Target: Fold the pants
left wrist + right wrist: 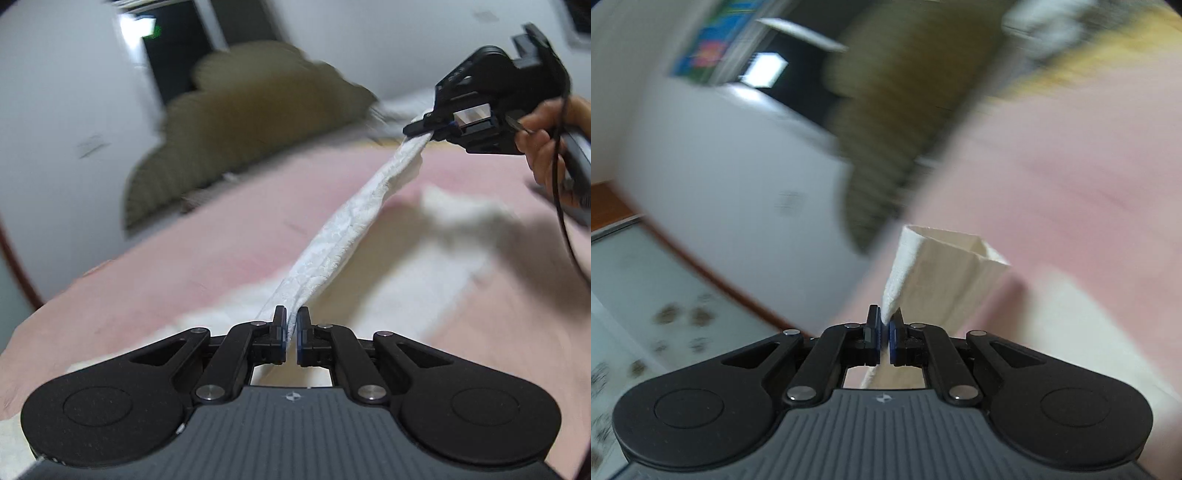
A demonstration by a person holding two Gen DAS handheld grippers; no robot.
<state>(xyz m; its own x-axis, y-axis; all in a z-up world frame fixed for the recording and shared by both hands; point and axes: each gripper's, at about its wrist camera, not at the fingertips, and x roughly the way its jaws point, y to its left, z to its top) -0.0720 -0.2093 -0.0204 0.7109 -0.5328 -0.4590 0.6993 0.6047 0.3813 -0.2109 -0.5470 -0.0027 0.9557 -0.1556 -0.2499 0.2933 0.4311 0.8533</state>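
You're clamping both the left gripper [291,328] and right gripper [885,334] on the pants [351,214], stretching the edge taut above the bed [184,266] for a clean fold.

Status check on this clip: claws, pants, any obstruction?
Left claw shut on white pants. Right claw shut on other end, edge stretched between them above pink bed. Nothing in the way.

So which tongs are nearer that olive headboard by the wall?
Left, I'd judge, though blur makes it uncertain. The left tongs grip the white pants at the headboard side; the right tongs grip them farther along the pink bed.
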